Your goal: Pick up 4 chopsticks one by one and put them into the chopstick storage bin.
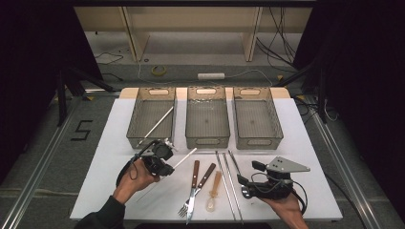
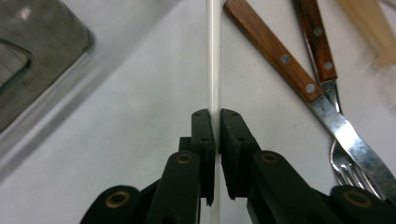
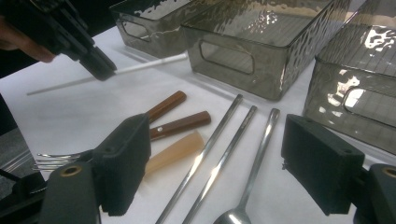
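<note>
— Gripping what, that left hand-held gripper (image 2: 214, 116)?
— A white chopstick (image 2: 213, 56), clamped between its jaws above the table (image 1: 119, 143), just in front of the left bin (image 1: 136, 131), beside the fork (image 1: 186, 207) and knife (image 1: 203, 179).
— And the right hand-held gripper (image 3: 215, 168)?
— Jaws wide apart, grasping nothing, over the metal chopsticks (image 3: 210, 149).

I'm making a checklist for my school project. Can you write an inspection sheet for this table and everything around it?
Surface: white table top, flat.
Job's things: thin white plastic chopstick clamped in the left hand-held gripper; a matching chopstick lies in the left grey see-through bin.
Clutter: wooden-handled fork and knife, beige plastic spoon, metal chopsticks, metal spoon, two more grey bins.
Grippers: left shut on the chopstick; right hand-held gripper open, holding nothing.
Cables: black cable trailing from the left gripper; loose wires on the floor.
Surroundings: floor with a yellow tape roll.
</note>
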